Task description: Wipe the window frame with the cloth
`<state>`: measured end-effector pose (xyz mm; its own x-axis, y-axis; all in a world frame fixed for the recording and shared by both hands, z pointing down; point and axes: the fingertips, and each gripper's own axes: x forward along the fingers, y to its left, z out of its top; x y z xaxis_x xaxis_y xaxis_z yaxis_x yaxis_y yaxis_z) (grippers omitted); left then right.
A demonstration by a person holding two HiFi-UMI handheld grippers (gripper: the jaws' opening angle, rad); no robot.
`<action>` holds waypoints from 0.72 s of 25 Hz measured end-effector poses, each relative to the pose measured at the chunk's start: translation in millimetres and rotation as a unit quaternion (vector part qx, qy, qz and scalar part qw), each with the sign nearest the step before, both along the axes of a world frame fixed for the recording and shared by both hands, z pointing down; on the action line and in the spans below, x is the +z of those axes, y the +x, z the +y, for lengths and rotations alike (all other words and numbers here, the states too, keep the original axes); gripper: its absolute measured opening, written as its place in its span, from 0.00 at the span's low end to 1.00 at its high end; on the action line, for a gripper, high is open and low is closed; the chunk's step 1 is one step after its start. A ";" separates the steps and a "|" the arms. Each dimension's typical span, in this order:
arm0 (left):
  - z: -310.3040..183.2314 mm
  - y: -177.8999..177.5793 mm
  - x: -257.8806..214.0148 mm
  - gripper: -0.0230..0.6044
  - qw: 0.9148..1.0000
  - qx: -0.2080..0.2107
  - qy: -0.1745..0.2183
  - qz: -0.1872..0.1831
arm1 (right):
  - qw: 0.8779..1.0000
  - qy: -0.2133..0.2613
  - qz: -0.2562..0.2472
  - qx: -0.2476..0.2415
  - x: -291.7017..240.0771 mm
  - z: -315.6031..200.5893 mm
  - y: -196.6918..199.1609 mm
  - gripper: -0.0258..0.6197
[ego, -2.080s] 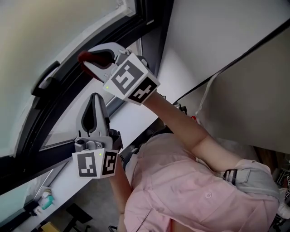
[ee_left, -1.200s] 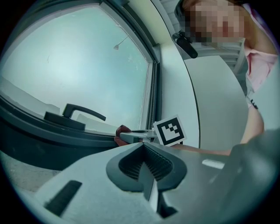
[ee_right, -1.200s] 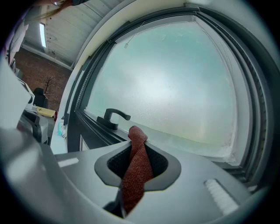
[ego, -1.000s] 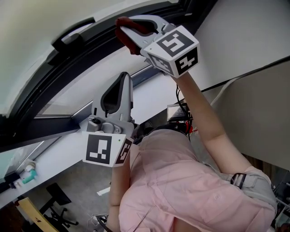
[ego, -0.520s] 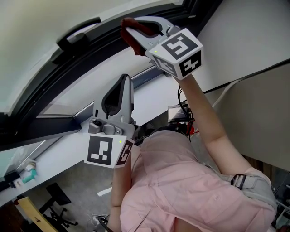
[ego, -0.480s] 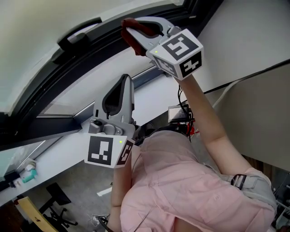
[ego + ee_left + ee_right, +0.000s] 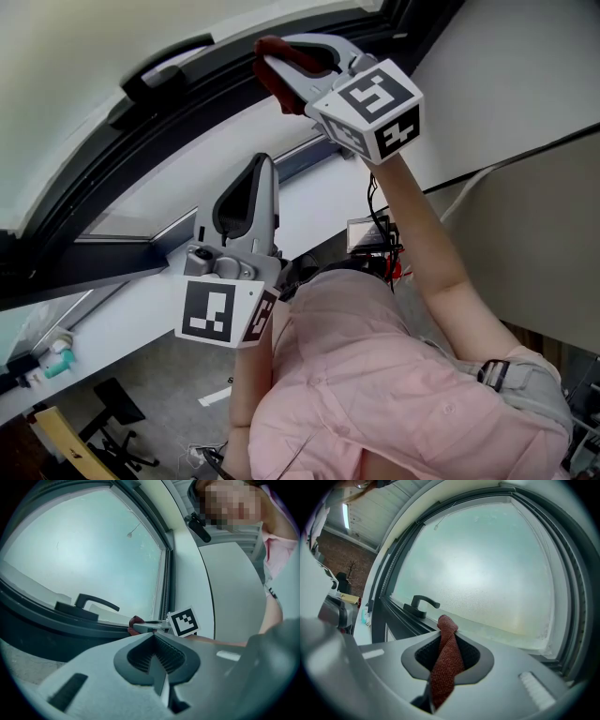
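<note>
At the lower rail of the window frame, the right gripper carries the cloth. Its fingers are clamped on the red fabric, and a folded end projects past the fingertips toward the glass. In the right gripper view the projecting end lies just right of the window handle, level with the rail. It appears to touch the rail, but contact cannot be confirmed from any view.

The rail's long axis runs across the right gripper view, from the handle toward the far corner on the right. The cloth stands roughly crosswise to that axis, so a wiping stroke would have to travel along the rail, not into it.

The left gripper is lower, well apart from the frame. Its fingers are pressed together with nothing between them. The right gripper is the nearer one.
</note>
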<state>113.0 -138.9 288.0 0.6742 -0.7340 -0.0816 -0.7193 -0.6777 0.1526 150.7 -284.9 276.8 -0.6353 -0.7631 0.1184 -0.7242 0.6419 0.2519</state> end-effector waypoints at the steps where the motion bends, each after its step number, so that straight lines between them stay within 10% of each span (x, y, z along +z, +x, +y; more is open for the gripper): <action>1: 0.0 -0.4 0.0 0.03 1.000 0.000 0.000 0.000 | 1.000 0.000 0.000 0.001 -0.1 0.0 0.1 0.13; 18: -1.5 -5.4 -1.3 0.03 1.000 -0.005 0.002 0.011 | 1.000 0.011 0.013 0.007 1.0 -0.3 -0.4 0.13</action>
<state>107.6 -140.4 286.7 0.6647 -0.7406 -0.0987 -0.7228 -0.6709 0.1659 150.3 -285.2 277.8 -0.6216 -0.7744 0.1180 -0.7261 0.6262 0.2840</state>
